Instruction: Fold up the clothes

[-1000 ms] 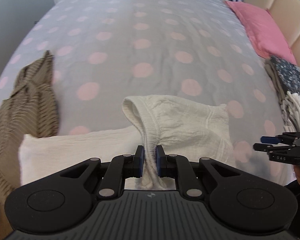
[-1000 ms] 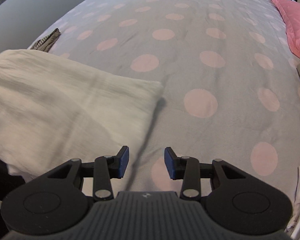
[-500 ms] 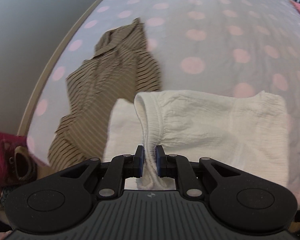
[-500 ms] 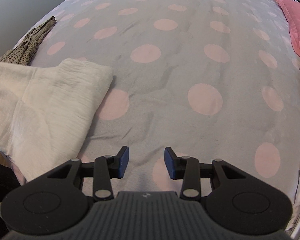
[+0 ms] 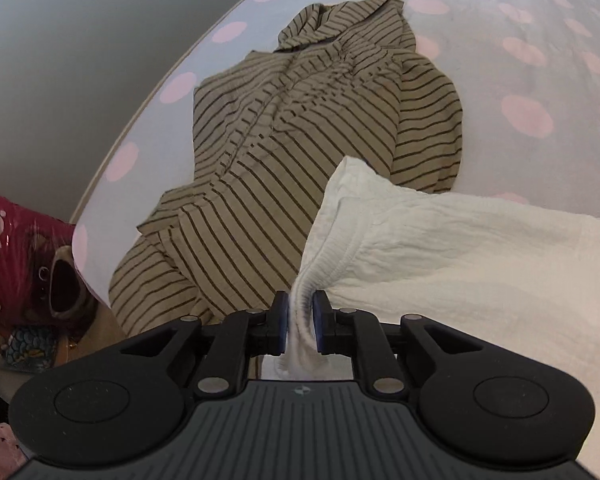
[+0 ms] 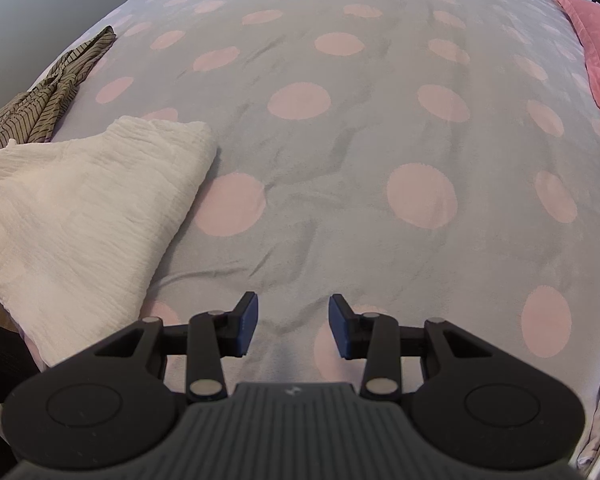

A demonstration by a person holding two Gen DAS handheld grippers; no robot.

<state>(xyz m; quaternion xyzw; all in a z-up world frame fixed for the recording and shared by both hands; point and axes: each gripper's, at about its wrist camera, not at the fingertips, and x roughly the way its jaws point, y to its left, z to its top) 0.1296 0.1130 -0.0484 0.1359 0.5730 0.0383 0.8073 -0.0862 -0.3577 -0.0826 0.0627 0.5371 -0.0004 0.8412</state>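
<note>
- The white garment [image 5: 460, 248] lies folded on the bed [image 6: 340, 128], near its front edge and toward the left side; its long axis runs across the left wrist view, from the gathered hem at the left claw [image 5: 301, 322] out to the right.
- That ribbed hem bunches up between the left claw's pads [image 5: 281, 320], which are just now opening; the cloth sits between them and looks close to being let go.
- So the garment lies straight ahead of and rightward from the left claw, which is the nearer one by far.
- The right claw [image 6: 293, 326] hangs over bare bedspread with its jaws apart and nothing between them; the white garment [image 6: 84, 200] lies off to its left, well apart from its fingertips.
- The striped garment [image 5: 300, 140] lies crumpled just beyond the white one, its near edge tucked under the white corner, so a next reach from the left claw would likely go forward and slightly left.
</note>
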